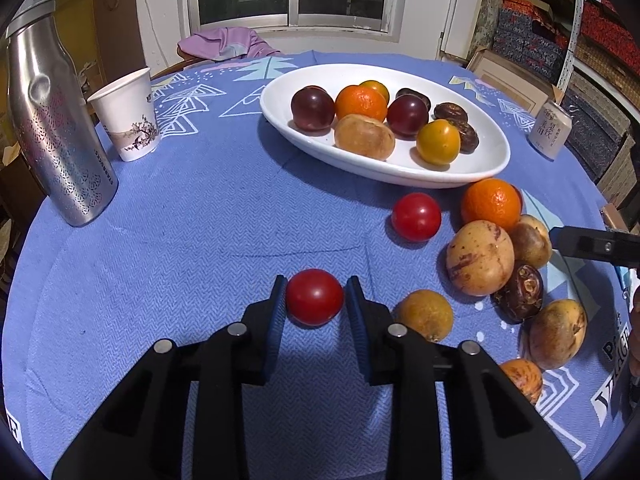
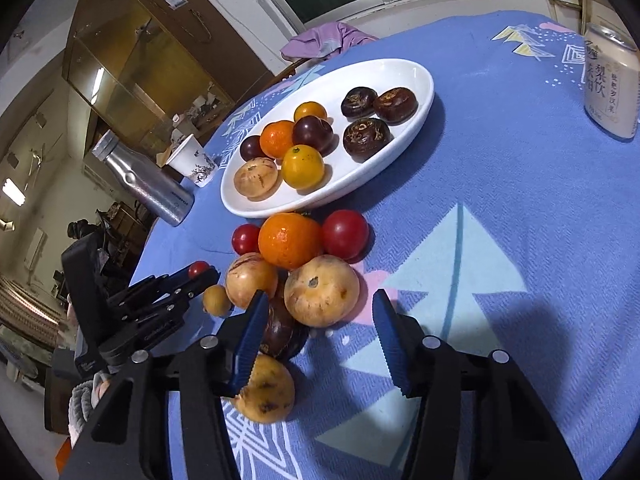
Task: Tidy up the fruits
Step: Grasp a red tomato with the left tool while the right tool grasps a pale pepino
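Holding the small round red tomato (image 1: 314, 297) softly is the trick here, because the left gripper (image 1: 316, 300) has its blue-padded jaws squeezed in on both sides of it, low over the blue patterned tablecloth (image 1: 192, 248) on the table. A tomato is soft, so the squeeze looks like enough and should not get harder. I think the good next move is to lift it straight up first, then carry it over to the white oval plate (image 1: 486, 162), which sits further back and already holds plums, oranges and dark brown fruits. There is a bare spot at the near end of the plate, so the tomato should go down there gently and not be dropped. The right gripper (image 2: 320, 344) has its jaws partly open on either side of a big tan round fruit (image 2: 322, 291), and the pads do not seem to press on it yet. It should keep clear of the dark brown fruit (image 2: 280, 338) beside it.
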The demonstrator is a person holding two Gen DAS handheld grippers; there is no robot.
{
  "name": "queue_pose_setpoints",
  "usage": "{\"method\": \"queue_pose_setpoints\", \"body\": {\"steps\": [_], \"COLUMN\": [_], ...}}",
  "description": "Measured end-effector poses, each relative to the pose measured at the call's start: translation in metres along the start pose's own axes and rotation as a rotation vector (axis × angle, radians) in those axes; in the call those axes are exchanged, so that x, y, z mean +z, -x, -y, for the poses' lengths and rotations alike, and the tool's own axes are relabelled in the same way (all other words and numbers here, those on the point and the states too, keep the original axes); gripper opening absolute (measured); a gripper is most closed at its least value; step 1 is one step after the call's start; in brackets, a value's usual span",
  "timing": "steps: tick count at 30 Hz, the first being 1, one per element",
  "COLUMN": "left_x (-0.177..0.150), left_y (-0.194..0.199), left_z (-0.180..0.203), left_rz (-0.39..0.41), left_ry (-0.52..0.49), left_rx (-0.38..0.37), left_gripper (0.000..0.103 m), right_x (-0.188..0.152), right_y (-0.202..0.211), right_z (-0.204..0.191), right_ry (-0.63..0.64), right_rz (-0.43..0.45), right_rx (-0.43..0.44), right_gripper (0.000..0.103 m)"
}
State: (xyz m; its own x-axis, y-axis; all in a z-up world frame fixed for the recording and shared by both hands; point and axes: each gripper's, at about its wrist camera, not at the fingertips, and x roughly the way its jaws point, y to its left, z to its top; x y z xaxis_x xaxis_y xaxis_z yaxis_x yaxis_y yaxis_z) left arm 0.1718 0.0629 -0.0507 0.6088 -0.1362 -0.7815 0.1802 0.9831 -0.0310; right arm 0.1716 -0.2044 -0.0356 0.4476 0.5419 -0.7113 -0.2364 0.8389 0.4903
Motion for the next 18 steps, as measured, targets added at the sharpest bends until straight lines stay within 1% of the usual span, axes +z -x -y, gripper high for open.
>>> {"method": "queue_pose_setpoints", "body": {"steps": [4,6,7,8,13,15,18], "left_x": [0.001,0.001,0.001,0.001,0.001,0.001,0.0], "left_y": [0.0,0.0,-0.001,-0.001,-0.001,-0.001,-0.001], "left_z": [0.001,0.001,0.001,0.001,0.0,0.002,0.005], "left_rz": [-0.001,0.0,-0.001,0.0,0.001,0.002,0.003], "left_ry": [0.0,0.0,0.0,0.0,0.005,-0.009,-0.02], "left_rx": [0.001,0.0,-0.002,-0.008,-0.027,-0.034,-0.017], "left_gripper": [0.03,0.03,0.03,0.029,0.032,0.035,0.035], "right_x": [0.001,0.0,0.0,0.0,-0.001,-0.001,-0.001], "right_y": [-0.014,-0.016,-0.017,-0.018,-0.017,-0.017,-0.016], "right_z": [-0.002,-0.003,-0.004,-0.004,-0.003,-0.003,-0.001], "right_ry": [0.0,0.011,0.016,0.019,0.023,0.02,0.005], "right_rz": [-0.024,-0.017,-0.013,-0.013,-0.007,-0.008,-0.012], "right_rx": [-0.015,-0.026,-0.034,-0.035,-0.036,-0.034,-0.024], "right_gripper": [0.055,0.053,0.048,0.045,0.044,0.044,0.044]}}
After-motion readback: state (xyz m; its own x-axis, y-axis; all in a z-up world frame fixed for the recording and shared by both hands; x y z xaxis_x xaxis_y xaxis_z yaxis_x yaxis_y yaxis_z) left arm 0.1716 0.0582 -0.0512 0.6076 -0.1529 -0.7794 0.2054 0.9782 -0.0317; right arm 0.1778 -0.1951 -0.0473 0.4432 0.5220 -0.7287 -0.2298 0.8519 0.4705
